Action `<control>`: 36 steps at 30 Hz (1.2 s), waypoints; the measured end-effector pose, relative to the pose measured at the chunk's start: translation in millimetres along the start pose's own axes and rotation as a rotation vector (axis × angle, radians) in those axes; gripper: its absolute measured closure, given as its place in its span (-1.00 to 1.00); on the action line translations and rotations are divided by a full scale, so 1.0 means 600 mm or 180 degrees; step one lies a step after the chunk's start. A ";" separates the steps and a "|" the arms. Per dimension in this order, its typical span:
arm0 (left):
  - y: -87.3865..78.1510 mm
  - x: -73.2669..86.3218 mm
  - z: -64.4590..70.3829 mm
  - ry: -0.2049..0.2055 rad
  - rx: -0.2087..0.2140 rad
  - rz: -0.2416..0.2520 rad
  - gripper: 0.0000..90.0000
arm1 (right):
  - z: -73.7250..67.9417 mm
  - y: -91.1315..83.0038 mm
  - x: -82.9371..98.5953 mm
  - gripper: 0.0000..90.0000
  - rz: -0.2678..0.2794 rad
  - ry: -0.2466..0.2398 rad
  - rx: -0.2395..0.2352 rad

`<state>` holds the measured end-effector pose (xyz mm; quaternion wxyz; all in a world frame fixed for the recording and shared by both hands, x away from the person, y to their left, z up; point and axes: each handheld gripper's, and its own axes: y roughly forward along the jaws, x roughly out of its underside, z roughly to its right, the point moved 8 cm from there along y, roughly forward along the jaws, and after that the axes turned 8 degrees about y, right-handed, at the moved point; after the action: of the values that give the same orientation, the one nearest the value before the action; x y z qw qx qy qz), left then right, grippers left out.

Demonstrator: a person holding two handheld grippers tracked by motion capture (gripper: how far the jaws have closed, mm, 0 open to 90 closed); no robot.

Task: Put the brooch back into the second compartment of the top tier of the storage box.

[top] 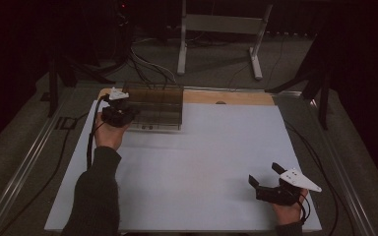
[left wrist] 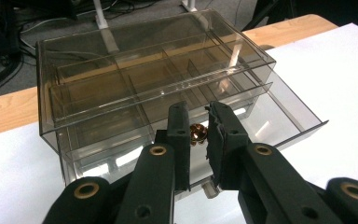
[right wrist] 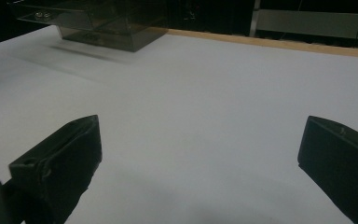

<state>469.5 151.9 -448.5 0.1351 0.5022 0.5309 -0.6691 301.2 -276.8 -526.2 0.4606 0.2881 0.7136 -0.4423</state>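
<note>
Two claws are working here, and the left claw (left wrist: 198, 128) is doing the job: its jaws are nearly pressed together around a small brass knob (left wrist: 196, 132) on the open bottom drawer (left wrist: 279, 116) of a smoky plastic drawer box (left wrist: 135, 70) just ahead of it. It seems to be pinching the knob, though contact is hard to confirm. Keeping the pull straight and level should be stopping the light box from sliding on the white surface (top: 211, 162). The right claw (top: 266, 174) is resting well apart, spread wide and holding nothing.
</note>
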 end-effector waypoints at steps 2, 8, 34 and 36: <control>0.002 0.000 0.000 -0.0006 -0.0001 -0.0006 0.79 | 0.000 0.000 0.000 -0.99 -0.0001 -0.0002 0.0000; 0.009 -0.001 0.003 -0.0013 0.0005 -0.0017 0.79 | 0.000 0.000 0.000 -0.99 0.0000 0.0002 0.0000; 0.032 -0.003 0.011 -0.0025 0.0012 -0.0053 0.79 | 0.001 0.001 -0.001 -0.99 0.0005 0.0008 -0.0009; 0.033 -0.003 0.012 -0.0028 0.0012 -0.0053 0.79 | 0.000 0.001 0.000 -0.99 0.0003 0.0005 -0.0010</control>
<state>480.8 137.4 -459.0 0.1310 0.4951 0.5332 -0.6734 302.1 -276.7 -526.3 0.4608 0.2880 0.7145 -0.4408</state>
